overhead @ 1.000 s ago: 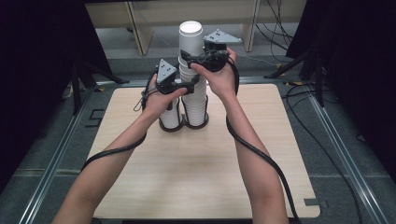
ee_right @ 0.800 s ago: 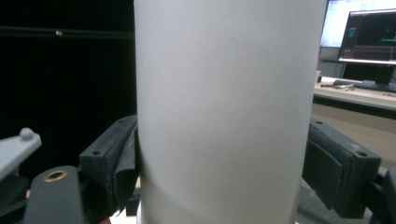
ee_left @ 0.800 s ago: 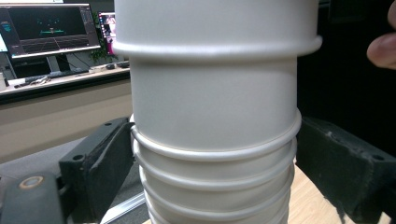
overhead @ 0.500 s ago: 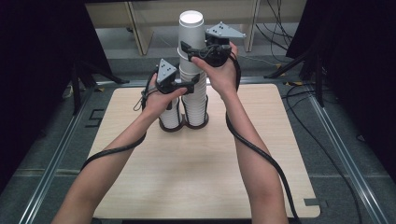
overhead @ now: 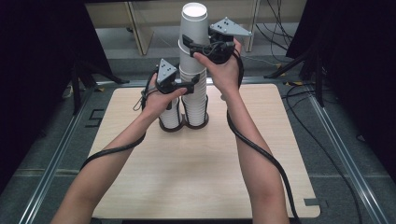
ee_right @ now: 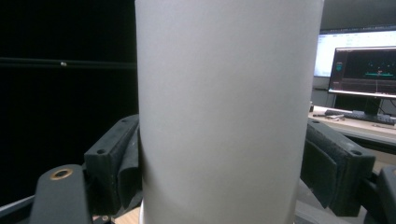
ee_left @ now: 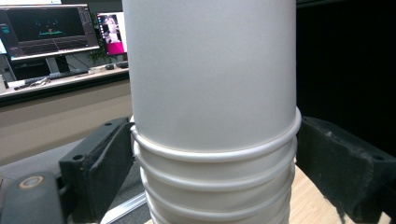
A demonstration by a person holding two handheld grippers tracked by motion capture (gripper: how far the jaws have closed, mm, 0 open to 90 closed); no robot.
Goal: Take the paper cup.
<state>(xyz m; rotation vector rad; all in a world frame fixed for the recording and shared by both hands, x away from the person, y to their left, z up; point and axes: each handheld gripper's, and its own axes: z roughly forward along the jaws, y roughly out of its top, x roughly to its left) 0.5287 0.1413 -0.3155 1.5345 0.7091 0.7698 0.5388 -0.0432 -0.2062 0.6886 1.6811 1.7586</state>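
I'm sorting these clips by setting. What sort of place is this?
Most likely a lab or office workspace set up for recording. A small wooden table stands in a metal-railed bay with dark curtains, cables trail across the floor, and desk monitors glow behind the stacked paper cups.

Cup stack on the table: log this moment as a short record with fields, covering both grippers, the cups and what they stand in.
scene: wooden table, person working with two hand-held grippers
cup stack: white paper cups nested upside down, standing in a dark two-ring holder
second stack: shorter pile of cups in the holder's other ring
left gripper: jaws clamped on the stack at its rims, steadying it
right gripper: jaws have just been closing, now gripping the top cup by its sides
top cup: raised above the rest, partly nested
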